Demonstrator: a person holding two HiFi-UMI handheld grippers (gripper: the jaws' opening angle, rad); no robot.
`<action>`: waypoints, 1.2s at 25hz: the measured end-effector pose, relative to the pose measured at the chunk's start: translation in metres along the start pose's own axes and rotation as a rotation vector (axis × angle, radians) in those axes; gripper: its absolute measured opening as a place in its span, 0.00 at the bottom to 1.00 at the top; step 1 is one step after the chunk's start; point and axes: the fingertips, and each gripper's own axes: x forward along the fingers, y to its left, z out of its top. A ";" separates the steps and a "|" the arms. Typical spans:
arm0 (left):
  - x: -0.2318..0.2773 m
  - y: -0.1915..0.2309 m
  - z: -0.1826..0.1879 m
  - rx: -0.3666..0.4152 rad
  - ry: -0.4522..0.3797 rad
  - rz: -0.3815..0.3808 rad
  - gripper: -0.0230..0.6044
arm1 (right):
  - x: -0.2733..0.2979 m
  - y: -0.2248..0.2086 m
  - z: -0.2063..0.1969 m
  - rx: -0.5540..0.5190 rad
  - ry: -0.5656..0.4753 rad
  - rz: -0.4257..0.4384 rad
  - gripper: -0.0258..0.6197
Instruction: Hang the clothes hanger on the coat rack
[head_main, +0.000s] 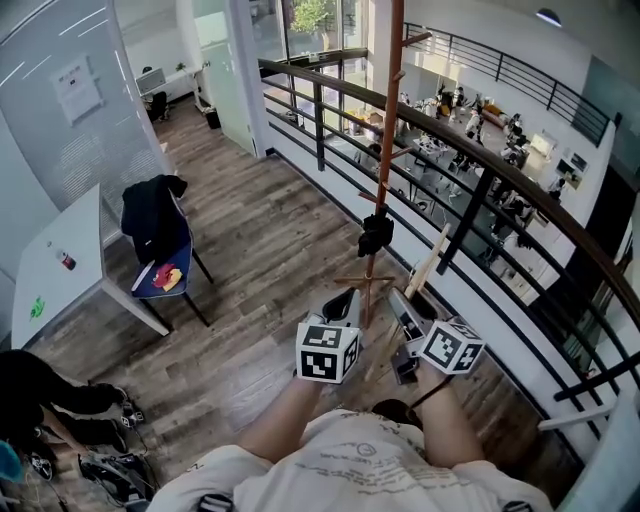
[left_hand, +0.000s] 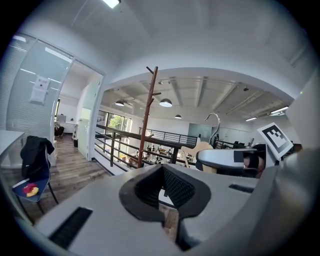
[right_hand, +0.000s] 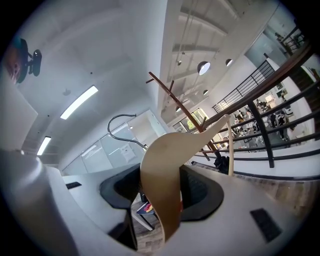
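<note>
The right tool (right_hand: 161, 197) clenches the wooden hanger (right_hand: 167, 150). The left tool (left_hand: 168, 200) is empty and slightly parted. The coat rack (head_main: 386, 130) rises at twelve o'clock.

The right gripper (right_hand: 162, 194) clamps the wooden hanger (right_hand: 161, 162).

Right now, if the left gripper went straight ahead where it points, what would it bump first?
Probably the coat rack: its brown pole stands slightly left of the line from the left gripper, with nothing nearer. If it misses, the black railing behind comes next. Depth is hard to judge.
</note>
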 end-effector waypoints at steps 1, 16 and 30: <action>0.000 0.001 0.000 0.001 -0.003 -0.001 0.03 | 0.000 0.001 0.000 -0.005 -0.002 0.004 0.38; 0.045 0.003 0.006 0.010 -0.006 0.000 0.03 | 0.021 -0.032 0.025 -0.078 -0.028 -0.008 0.38; 0.126 0.011 0.022 0.021 0.008 0.004 0.03 | 0.067 -0.094 0.062 -0.038 -0.018 -0.008 0.38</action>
